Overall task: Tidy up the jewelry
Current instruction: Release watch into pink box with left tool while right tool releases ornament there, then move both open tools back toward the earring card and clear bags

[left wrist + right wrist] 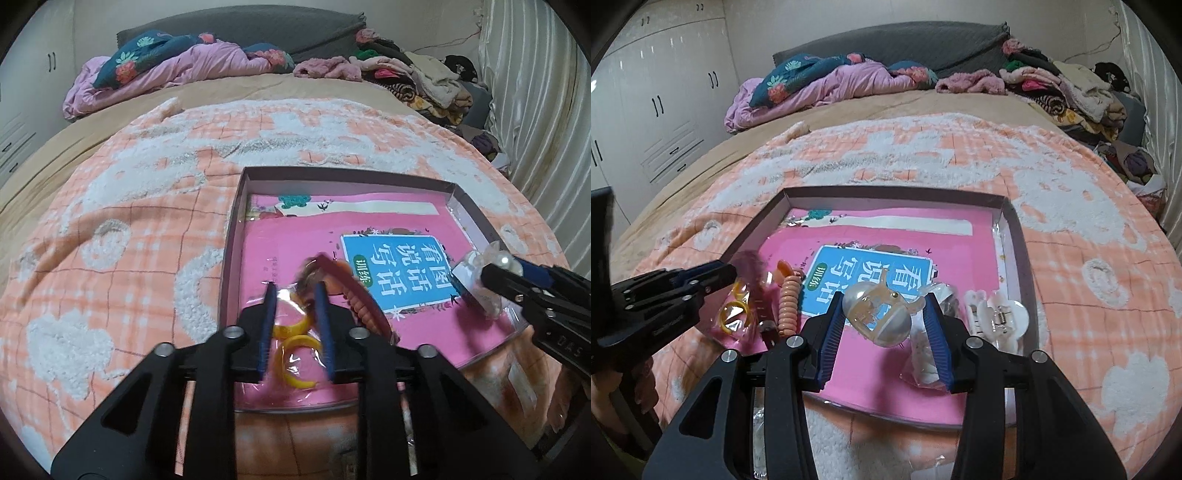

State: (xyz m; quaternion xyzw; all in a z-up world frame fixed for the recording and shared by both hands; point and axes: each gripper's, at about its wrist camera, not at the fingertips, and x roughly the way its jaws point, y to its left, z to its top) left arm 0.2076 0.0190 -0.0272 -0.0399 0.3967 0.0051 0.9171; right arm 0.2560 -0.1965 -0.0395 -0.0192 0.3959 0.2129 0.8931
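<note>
A shallow box [236, 206] [768, 210] lined with a pink book lies on the bed. My left gripper [295, 291] is open above a clear packet of yellow rings [295, 343] [733, 314], beside a dark red headband [354, 280] and a coiled peach hair tie [788, 302]. My right gripper [882, 299] [480, 277] is open around a pearly beige claw clip [881, 314], which rests against the left finger. A white claw clip [1001, 317] lies to its right, and a small clear packet [923, 365] by the right finger.
The box sits on an orange and white fleece blanket [129, 221] [1089, 229]. A pink quilt [820, 88] and a pile of clothes [1063, 88] lie at the far end of the bed. White wardrobes [657, 103] stand at the left, a curtain [535, 110] at the right.
</note>
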